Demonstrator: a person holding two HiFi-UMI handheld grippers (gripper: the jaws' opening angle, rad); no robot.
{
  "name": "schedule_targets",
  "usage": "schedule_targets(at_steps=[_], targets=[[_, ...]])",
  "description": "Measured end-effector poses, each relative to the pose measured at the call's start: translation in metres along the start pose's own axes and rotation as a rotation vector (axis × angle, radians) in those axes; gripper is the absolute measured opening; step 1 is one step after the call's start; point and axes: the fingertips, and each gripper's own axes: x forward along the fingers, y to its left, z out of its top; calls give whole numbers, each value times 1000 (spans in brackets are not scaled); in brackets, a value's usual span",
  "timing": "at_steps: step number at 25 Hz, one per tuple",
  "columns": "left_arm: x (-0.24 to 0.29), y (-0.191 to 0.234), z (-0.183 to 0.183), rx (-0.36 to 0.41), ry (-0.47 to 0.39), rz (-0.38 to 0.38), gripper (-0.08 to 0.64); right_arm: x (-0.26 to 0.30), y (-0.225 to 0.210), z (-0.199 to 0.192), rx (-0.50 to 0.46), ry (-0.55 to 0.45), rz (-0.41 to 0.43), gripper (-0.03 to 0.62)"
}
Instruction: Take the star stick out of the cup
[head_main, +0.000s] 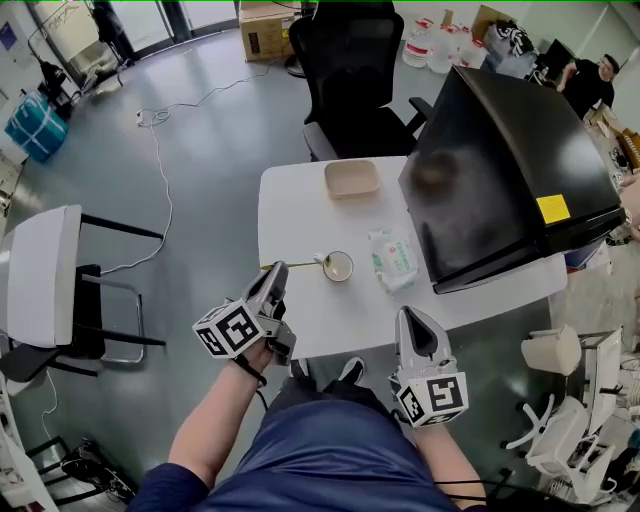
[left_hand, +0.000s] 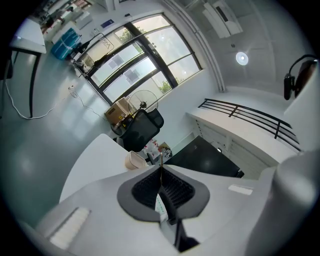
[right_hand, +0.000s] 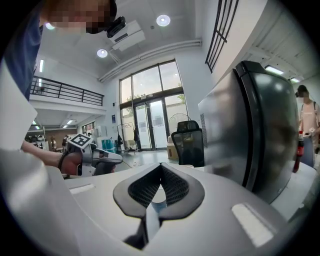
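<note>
A small round cup (head_main: 338, 267) stands near the middle of the white table (head_main: 300, 205). The star stick (head_main: 300, 265) is a thin yellow rod lying almost level, its pale star end (head_main: 320, 260) at the cup's left rim. I cannot tell whether the star touches the cup. My left gripper (head_main: 277, 270) is shut on the stick's left part. In the left gripper view the rod (left_hand: 161, 172) rises between the shut left gripper (left_hand: 161, 175). My right gripper (head_main: 411, 316) hovers at the table's front edge, right of the cup; the right gripper (right_hand: 161, 167) is shut on nothing.
A beige tray (head_main: 352, 178) lies at the table's far side and a pack of wipes (head_main: 392, 260) sits right of the cup. A big black box (head_main: 510, 170) covers the table's right end. A black office chair (head_main: 350, 60) stands behind, a white chair (head_main: 45, 275) at left.
</note>
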Motion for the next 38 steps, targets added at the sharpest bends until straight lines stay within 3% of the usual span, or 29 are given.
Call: schedule_targets(at_steps=[13,24,31,38], targets=[[-36,-1,25,-60,-92,2,9,18,16,13,-11,-54,78,6],[-54,-16,54,-30,-174,-7,9,28,24,38,-51,-92,117,6],[-65,-35,61,12,-194,-19,9,27,27,50,-85,-98,114,6],[-66,-38,54,-3,-186,-8,9,28,24,49,-74,-85,118,6]])
